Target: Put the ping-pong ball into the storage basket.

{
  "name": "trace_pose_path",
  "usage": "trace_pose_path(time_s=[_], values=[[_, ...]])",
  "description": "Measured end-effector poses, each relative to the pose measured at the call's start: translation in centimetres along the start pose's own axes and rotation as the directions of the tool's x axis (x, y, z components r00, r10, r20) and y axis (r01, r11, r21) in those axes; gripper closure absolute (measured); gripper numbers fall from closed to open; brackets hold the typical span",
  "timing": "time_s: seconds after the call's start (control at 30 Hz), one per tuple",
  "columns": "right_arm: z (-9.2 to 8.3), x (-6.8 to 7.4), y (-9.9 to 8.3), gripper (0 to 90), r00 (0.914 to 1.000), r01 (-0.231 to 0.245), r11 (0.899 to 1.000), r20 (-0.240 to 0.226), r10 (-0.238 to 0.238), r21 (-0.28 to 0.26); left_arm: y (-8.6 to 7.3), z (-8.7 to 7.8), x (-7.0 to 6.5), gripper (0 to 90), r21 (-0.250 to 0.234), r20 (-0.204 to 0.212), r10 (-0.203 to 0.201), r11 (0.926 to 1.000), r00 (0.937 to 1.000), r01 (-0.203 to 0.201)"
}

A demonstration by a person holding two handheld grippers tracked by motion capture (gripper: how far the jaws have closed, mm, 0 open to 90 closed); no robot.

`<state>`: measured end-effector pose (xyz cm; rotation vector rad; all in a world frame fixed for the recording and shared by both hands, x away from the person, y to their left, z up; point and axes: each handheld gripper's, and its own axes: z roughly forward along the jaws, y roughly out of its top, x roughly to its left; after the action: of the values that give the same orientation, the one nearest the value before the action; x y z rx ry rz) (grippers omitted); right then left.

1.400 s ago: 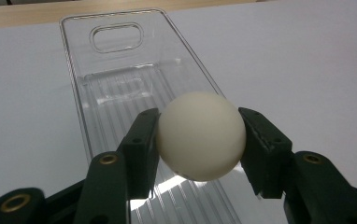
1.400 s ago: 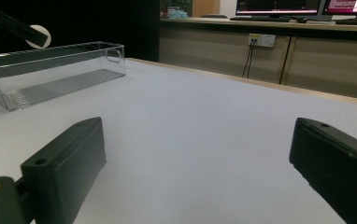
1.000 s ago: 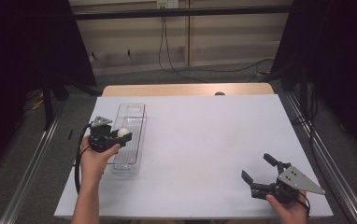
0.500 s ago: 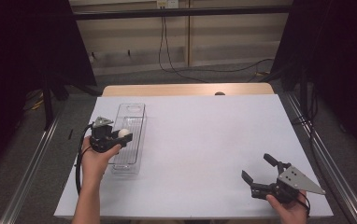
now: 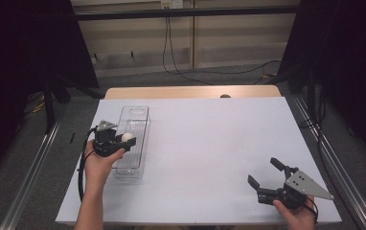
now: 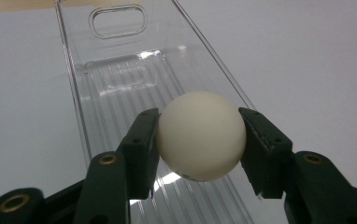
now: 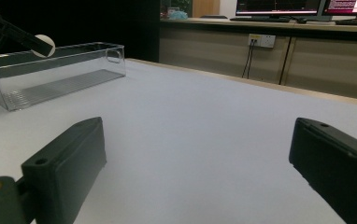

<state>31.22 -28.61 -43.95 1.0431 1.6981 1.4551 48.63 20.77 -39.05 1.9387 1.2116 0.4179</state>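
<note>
A white ball point(image 6: 200, 135) is clamped between the jaws of my left gripper point(image 5: 126, 140), which is shut on it and holds it above a long clear plastic bin point(image 5: 133, 139) at the table's left. The ball point(image 5: 127, 137) hangs over the bin's middle. In the left gripper view the bin's ribbed floor point(image 6: 130, 93) lies below the ball with nothing on it. My right gripper point(image 5: 266, 178) rests near the front right of the table, open, with nothing between its fingers. In the right gripper view the bin point(image 7: 50, 74) and the ball point(image 7: 45, 45) appear far off at upper left.
The white tabletop point(image 5: 210, 143) stretches between the two grippers. A wooden strip point(image 5: 190, 91) runs along the far edge. Metal rails point(image 5: 28, 177) flank the table. Monitors point(image 7: 303, 7) stand on a counter in the background.
My left gripper with the ball has shifted slightly over the bin. The right gripper has stayed in place.
</note>
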Motion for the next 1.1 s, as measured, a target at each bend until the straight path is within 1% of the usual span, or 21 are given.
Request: trace_pose_path(time_s=[0.03,0.17,0.23,0.3,0.37,0.4,0.77,0.83,1.1], values=[[0.00,0.01,0.00,3.4,1.0000,0.000,1.000,-0.002,0.000,0.001,-0.01,0.04,-0.05,50.8,-0.005,0.000,-0.005,1.0000,1.0000,0.005],[0.00,0.02,-0.01,3.4,1.0000,0.001,1.000,-0.001,-0.001,0.001,-0.01,0.06,-0.06,50.8,-0.005,0.000,-0.004,1.0000,1.0000,0.004],[0.00,0.01,0.00,3.4,1.0000,0.000,1.000,0.000,0.000,0.001,0.01,0.03,0.06,50.8,0.005,-0.002,0.014,0.9999,0.9999,-0.014],[0.00,0.00,0.00,3.4,1.0000,0.000,1.000,0.000,0.000,0.001,-0.01,0.05,0.03,50.8,0.008,-0.007,0.016,0.9998,0.9998,-0.016],[-0.01,0.01,-0.01,3.4,1.0000,0.000,1.000,0.000,0.000,0.001,-0.01,0.06,0.03,50.8,0.011,-0.003,0.013,0.9999,0.9999,-0.013],[-0.01,0.01,-0.01,3.4,1.0000,0.000,1.000,0.000,0.000,0.001,-0.03,0.08,-0.02,50.8,0.008,-0.008,0.010,0.9999,0.9999,-0.010],[-0.02,0.01,0.00,3.4,1.0000,0.000,1.000,0.000,0.000,0.000,-0.05,0.15,0.04,50.8,0.013,-0.010,0.018,0.9998,0.9998,-0.018],[-0.02,0.01,-0.01,3.4,1.0000,0.001,1.000,0.000,-0.001,0.000,-0.08,0.28,-0.08,50.8,0.004,-0.012,0.003,1.0000,0.9999,-0.003],[-0.02,0.01,-0.01,3.4,1.0000,0.001,1.000,0.000,-0.001,0.000,-0.13,0.40,-0.06,50.6,0.021,-0.011,0.014,0.9997,0.9998,-0.014]])
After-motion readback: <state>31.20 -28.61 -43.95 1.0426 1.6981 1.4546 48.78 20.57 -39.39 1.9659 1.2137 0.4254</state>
